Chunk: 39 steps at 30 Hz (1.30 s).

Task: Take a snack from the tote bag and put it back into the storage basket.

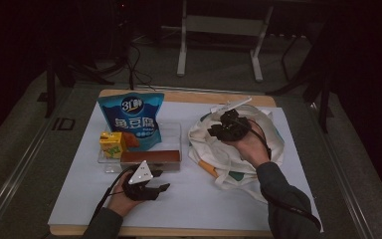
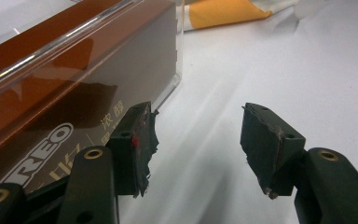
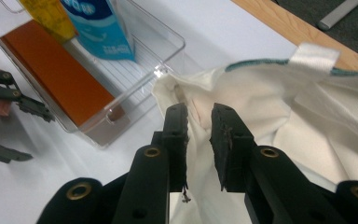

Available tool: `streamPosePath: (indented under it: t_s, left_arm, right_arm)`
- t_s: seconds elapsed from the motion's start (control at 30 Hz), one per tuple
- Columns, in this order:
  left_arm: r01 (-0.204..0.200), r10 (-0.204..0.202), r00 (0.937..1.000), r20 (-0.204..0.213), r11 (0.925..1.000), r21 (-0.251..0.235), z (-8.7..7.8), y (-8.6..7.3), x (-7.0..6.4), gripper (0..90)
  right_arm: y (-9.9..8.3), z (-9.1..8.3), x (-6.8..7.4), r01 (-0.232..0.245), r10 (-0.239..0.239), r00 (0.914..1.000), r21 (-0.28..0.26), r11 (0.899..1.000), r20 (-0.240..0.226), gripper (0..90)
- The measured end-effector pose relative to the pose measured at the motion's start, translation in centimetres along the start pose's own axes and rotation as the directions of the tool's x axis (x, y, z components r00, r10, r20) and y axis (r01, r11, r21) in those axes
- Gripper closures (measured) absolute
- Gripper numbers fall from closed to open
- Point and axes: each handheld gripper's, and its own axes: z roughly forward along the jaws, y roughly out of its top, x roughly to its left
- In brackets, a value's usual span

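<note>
1. Left gripper (image 1: 151, 185): sitting low over the table (image 1: 204, 209) at the person's near left, just in front of the clear tray (image 1: 176, 130). In the left gripper view (image 2: 198, 140) its jaws are standing well apart with nothing between them, one jaw lying close beside the tray's near wall and the other hanging over bare white table.

2. Right gripper (image 1: 219, 130): being held over the cloth bag (image 1: 273, 144) at the right of the table. In the right gripper view (image 3: 199, 135) its jaws are pinching a fold of the bag's cream fabric (image 3: 307, 112) near the bag's edge, with only a narrow gap left between them.

3. Cloth bag: lying crumpled on the table to the right of the tray, its near corner touching or nearly touching the tray's corner (image 3: 161, 70). It is showing a teal-trimmed rim (image 3: 256, 63) and a white loop tag (image 3: 314, 56).

4. Clear tray: resting left of centre on the table, holding three items.

5. Brown box (image 1: 150, 156): lying flat along the tray's near wall; also showing up close through the clear wall (image 2: 74, 93) and from above (image 3: 51, 70).

6. Blue snack pouch (image 1: 132, 117): standing upright at the tray's far side.

7. Yellow carton (image 1: 112, 143): standing at the tray's left end, touching the pouch.
</note>
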Motion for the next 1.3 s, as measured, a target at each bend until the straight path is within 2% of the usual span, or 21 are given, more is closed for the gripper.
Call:
streamPosePath:
  t_s: [0.23,0.63,1.07,1.3]
  left_arm:
    - [0.003,-0.003,1.0000,0.001,1.0000,-0.003,0.0,0.0,0.0,44.2]
    - [-0.002,0.002,1.0000,0.004,1.0000,0.001,0.0,0.0,0.0,44.2]
    - [0.000,0.000,1.0000,0.006,1.0000,0.002,0.0,0.0,0.0,44.2]
    - [0.000,0.000,1.0000,0.006,1.0000,0.001,0.0,0.0,0.0,44.2]
  right_arm:
    - [-0.9,-0.1,-0.5,-0.003,0.002,0.9998,0.029,1.000,0.021,77.2]
    - [-2.4,-0.5,-1.5,-0.011,0.009,0.9993,0.049,0.999,0.037,78.5]
    - [-4.1,-1.1,-2.5,-0.016,0.012,0.9982,0.082,0.996,0.059,89.4]
    - [-4.9,-1.3,-2.7,-0.008,0.001,0.9981,0.103,0.995,0.062,89.9]
